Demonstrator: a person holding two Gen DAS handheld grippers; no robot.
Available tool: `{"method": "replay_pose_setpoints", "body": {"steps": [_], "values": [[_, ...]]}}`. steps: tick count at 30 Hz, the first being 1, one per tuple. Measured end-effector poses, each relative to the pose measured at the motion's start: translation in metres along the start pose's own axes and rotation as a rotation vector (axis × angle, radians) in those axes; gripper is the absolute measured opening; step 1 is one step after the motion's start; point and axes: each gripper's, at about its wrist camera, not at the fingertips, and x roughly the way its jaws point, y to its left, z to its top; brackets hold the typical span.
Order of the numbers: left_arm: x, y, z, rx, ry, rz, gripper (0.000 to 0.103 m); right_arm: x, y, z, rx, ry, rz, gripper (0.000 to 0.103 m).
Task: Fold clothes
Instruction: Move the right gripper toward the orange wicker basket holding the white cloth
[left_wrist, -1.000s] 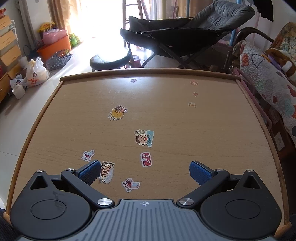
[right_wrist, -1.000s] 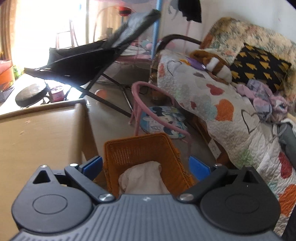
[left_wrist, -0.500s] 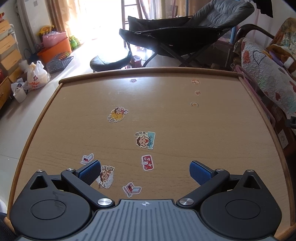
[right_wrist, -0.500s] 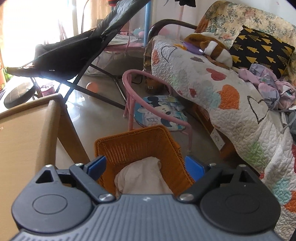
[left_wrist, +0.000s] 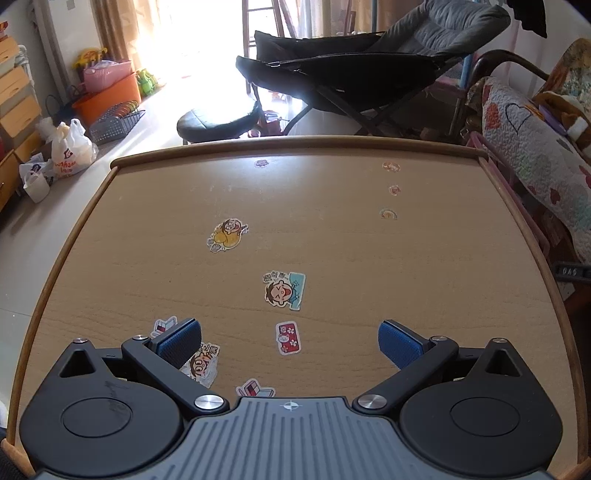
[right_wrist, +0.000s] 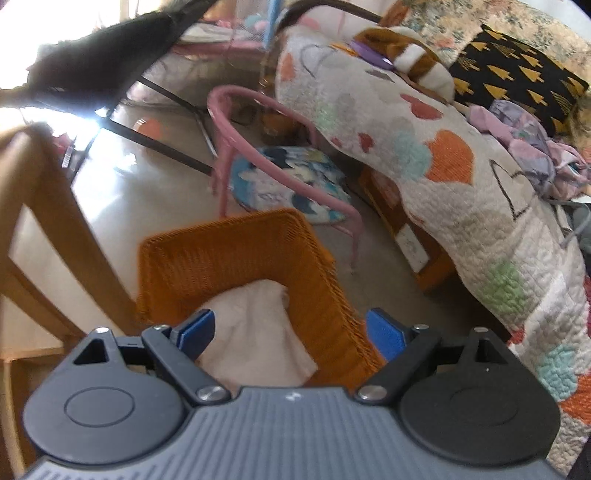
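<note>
Left gripper (left_wrist: 290, 343) above the near end of a wooden table (left_wrist: 369, 251), jaws spread wide, nothing between the blue pads (left_wrist: 179, 341). Under the left pad, a cartoon sticker (left_wrist: 203, 363) partly hidden; just left of that pad, a small laptop sticker (left_wrist: 162, 326). Between the pads, a little red sticker (left_wrist: 287, 338); straight ahead, a face sticker (left_wrist: 284, 290); further ahead and left, a yellow figure sticker (left_wrist: 226, 234). No garment on the tabletop. Past the far edge, a black reclining chair (left_wrist: 351, 70); off to the right, a quilt (left_wrist: 532, 158) with hearts.

Right gripper (right_wrist: 290, 334) off the table's side, over the floor, jaws likewise wide apart and holding nothing. To the left, a table leg (right_wrist: 55, 206), blurred. Directly ahead and below, an orange woven basket (right_wrist: 229, 243) with a pale cloth (right_wrist: 258, 332) lying inside, reaching in between the pads; contact with the left pad cannot be told. Beyond the basket, a small pink chair (right_wrist: 266, 122) with a printed cushion. To the right, the quilt (right_wrist: 461, 206) draped down, a black pillow (right_wrist: 517, 85) with yellow arrows on top.
</note>
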Motion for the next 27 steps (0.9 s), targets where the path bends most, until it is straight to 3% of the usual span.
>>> {"method": "replay_pose_setpoints", "body": {"steps": [7,13,27], "values": [[0.003,0.002,0.006,-0.011,0.0,-0.002,0.103,0.023,-0.003,-0.005,0.066,0.045,-0.014,0.089],[0.008,0.001,0.009,-0.001,-0.004,0.034,0.103,0.05,-0.001,-0.009,0.061,0.094,0.02,0.083],[0.014,0.008,0.021,-0.02,0.002,0.025,0.103,0.11,0.029,-0.018,0.029,0.192,0.098,0.074]]}}
